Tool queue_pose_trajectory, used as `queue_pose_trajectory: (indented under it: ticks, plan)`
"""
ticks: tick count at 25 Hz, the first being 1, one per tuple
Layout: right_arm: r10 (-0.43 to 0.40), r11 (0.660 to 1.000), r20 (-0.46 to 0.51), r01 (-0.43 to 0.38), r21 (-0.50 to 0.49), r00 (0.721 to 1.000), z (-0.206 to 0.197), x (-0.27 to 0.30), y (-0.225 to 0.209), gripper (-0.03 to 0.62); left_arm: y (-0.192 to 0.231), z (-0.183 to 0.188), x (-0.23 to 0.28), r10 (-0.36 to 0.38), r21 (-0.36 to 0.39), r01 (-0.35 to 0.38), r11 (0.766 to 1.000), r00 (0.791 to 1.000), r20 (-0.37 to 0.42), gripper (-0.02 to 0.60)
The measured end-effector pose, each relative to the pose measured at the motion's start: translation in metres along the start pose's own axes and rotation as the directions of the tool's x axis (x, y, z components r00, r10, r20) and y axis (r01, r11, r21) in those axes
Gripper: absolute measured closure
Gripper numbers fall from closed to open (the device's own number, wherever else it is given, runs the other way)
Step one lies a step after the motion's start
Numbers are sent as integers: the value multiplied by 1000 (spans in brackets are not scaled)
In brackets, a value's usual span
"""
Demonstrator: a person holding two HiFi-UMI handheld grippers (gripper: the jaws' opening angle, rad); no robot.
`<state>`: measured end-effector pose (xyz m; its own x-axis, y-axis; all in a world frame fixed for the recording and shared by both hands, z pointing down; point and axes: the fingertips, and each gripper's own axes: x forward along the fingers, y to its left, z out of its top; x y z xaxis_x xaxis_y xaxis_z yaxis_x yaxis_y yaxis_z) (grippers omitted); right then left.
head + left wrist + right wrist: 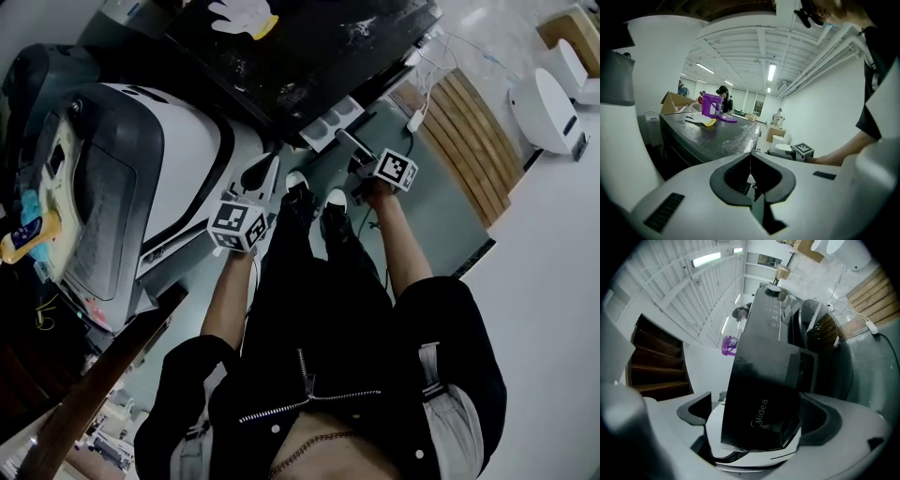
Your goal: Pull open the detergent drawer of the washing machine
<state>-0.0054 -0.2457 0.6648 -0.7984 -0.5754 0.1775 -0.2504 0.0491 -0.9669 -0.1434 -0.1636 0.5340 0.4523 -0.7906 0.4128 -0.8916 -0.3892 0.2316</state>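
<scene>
- Head view: the person's shoes point(317, 199) sit near the centre. The right gripper point(349, 142) reaches toward 12 o'clock and holds the outer end of the detergent drawer point(328, 122). The drawer juts out from under the black desk point(319, 47), with its pale compartments showing.
- Head view: the left gripper point(265, 167) hangs just at 9 o'clock of the shoes, apart from the drawer. It is near a white and grey appliance point(122, 178) that fills the 9 o'clock side. A yellow bottle point(26, 239) lies at the far 9 o'clock edge. A white glove point(239, 13) lies on the desk at 12 o'clock.
- Left gripper view: the jaws of the left gripper point(750, 157) meet at their tips with nothing between them. Beyond them the desk point(726, 138) runs off toward 10 o'clock, its top wet-looking. It carries the glove point(701, 120), a purple cup point(711, 104) and a purple lid point(726, 118). At 3 o'clock are the right gripper point(785, 152) and the person's forearm point(839, 157).
- Right gripper view: the right gripper point(761, 417) is clamped on the black front of the detergent drawer point(759, 399), which is printed "Midea". The white drawer body shows below it at 6 o'clock. The washing machine point(764, 329) stretches away to 12 o'clock, with its round door point(808, 329) at 1 o'clock. The purple cup point(729, 345) is at 10 o'clock.
</scene>
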Motion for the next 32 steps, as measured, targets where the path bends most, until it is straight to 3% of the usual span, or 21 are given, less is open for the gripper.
queue_pose_trajectory:
  ticks: [2, 7, 32]
  plan:
    - [-38, 999, -12, 38, 6, 999, -3, 3, -3, 126, 1, 1, -4, 10, -7, -10, 1000, 1000, 6, 561]
    - [-42, 992, 16, 40, 118, 999, -6, 0, -11, 171, 5, 2, -13, 31, -24, -30, 999, 999, 25, 561]
    - [-50, 990, -15, 52, 134, 999, -14, -65, -25, 178, -17, 19, 4, 9, 14, -10, 1000, 998, 67, 561]
